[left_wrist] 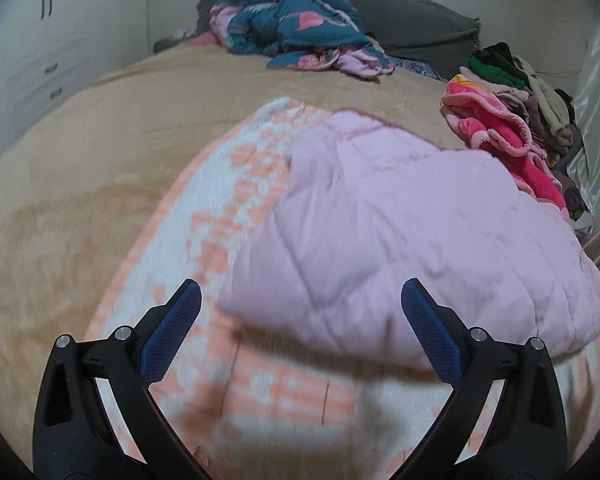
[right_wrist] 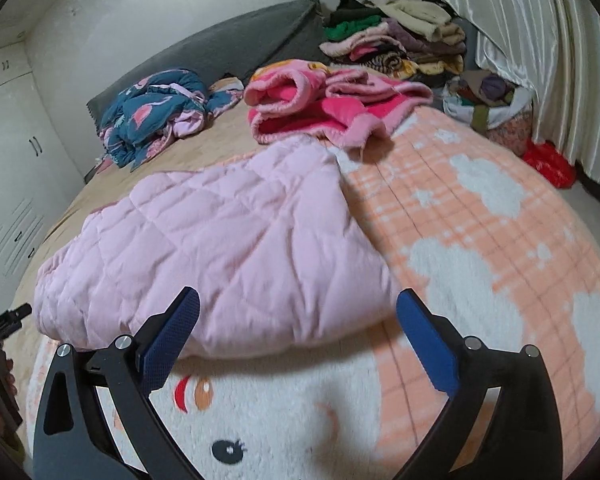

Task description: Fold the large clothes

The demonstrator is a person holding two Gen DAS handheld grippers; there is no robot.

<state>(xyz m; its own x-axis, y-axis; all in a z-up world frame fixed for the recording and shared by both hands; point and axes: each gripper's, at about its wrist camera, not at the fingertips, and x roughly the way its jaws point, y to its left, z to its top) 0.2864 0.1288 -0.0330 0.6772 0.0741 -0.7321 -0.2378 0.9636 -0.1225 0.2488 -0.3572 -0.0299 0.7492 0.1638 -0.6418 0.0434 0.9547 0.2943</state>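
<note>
A large fleece blanket [right_wrist: 480, 216] in peach and white, with a cartoon face, lies spread on the bed; it also shows in the left wrist view [left_wrist: 236, 216]. Its quilted pink underside [right_wrist: 220, 240] is folded over on top, seen too in the left wrist view [left_wrist: 400, 232]. My left gripper [left_wrist: 300, 312] is open and empty, hovering just before the near edge of the pink fold. My right gripper [right_wrist: 298, 320] is open and empty, also at the fold's near edge. The left gripper's tip [right_wrist: 8, 320] shows at the right wrist view's left edge.
A tan bedcover [left_wrist: 100, 152] lies under the blanket. A blue flamingo-print garment [left_wrist: 296, 24] lies by the grey headboard cushion [left_wrist: 420, 20]. A bright pink fleece item [right_wrist: 320, 108] and a stack of clothes [right_wrist: 400, 36] sit at the far right, near curtains [right_wrist: 540, 40]. White wardrobes [left_wrist: 48, 40] stand left.
</note>
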